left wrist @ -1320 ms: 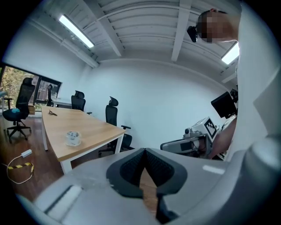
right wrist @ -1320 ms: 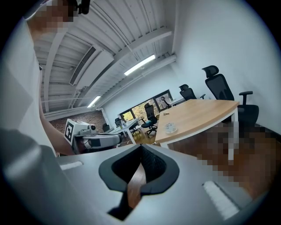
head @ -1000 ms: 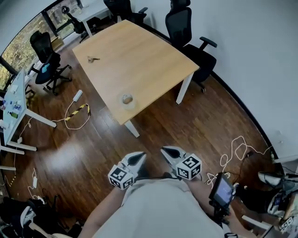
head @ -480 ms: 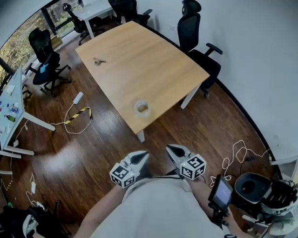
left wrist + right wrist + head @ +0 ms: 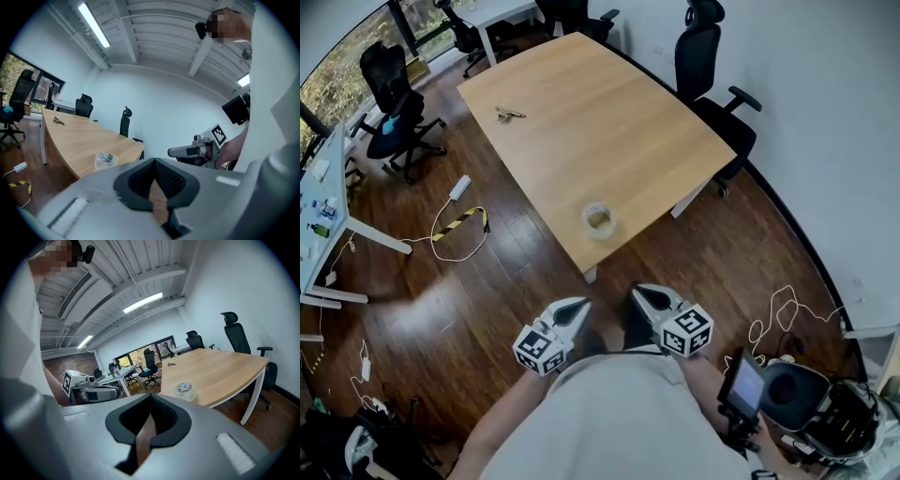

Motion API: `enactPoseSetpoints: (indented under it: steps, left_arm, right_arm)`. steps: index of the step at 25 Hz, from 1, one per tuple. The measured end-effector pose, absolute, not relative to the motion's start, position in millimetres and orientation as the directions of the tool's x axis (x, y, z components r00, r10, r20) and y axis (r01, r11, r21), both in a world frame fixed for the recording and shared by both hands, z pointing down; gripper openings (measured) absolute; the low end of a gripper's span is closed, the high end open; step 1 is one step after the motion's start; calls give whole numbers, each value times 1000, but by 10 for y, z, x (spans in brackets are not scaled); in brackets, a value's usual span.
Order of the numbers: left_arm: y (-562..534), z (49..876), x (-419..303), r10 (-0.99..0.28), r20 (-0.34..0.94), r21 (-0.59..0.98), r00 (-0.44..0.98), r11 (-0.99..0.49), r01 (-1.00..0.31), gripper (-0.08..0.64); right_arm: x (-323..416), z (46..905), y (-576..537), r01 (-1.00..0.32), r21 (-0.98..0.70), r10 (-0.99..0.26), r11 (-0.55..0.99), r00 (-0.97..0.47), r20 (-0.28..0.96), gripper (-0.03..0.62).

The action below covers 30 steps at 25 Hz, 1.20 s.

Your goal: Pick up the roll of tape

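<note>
A clear roll of tape (image 5: 599, 219) lies flat on the light wooden table (image 5: 581, 122), near its closest corner. Both grippers are held low in front of the person's body, over the wooden floor and short of the table edge. My left gripper (image 5: 577, 306) is shut with nothing in it; its own view shows the tape (image 5: 105, 160) ahead and to the left of its closed tips (image 5: 153, 161). My right gripper (image 5: 638, 295) also looks shut and empty, and its view has the tape (image 5: 185, 390) ahead and to the right of its tips (image 5: 150, 397).
A small bunch of keys (image 5: 508, 114) lies at the table's far side. Black office chairs (image 5: 712, 56) (image 5: 389, 103) stand around it. Cables and a power strip (image 5: 459, 220) lie on the floor to the left, more cable (image 5: 778, 309) to the right. A white table leg (image 5: 592, 274) stands below the near corner.
The table and the tape have come closer and lower in the head view as the person walks toward them. Both grippers stay shut, side by side.
</note>
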<state>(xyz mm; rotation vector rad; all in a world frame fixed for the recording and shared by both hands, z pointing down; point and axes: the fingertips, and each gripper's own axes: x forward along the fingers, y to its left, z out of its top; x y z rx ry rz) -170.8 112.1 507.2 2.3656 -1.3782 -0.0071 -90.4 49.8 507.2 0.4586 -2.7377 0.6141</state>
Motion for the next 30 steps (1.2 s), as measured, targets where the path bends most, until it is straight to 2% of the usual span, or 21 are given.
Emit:
enactPoseSetpoints:
  steps: [8, 13, 21, 30]
  left_arm:
    - [815, 5182, -1849, -841, 244, 337, 483, -393, -855, 5]
    - [359, 5170, -1955, -842, 268, 317, 469, -383, -868, 5]
    - [-327, 5109, -1867, -852, 290, 303, 436, -351, -886, 5]
    - [-844, 5275, -1664, -837, 385, 261, 388, -305, -916, 5]
  right_arm:
    - [-1137, 5232, 125, -317, -378, -176, 870, -915, 362, 8]
    - [-1394, 5164, -276, -241, -358, -109, 902, -930, 351, 8]
    - [-1434, 5154, -889, -177, -381, -44, 907, -942, 334, 8]
    - [-1213, 5230, -1489, -124, -416, 26, 901, -941, 337, 8]
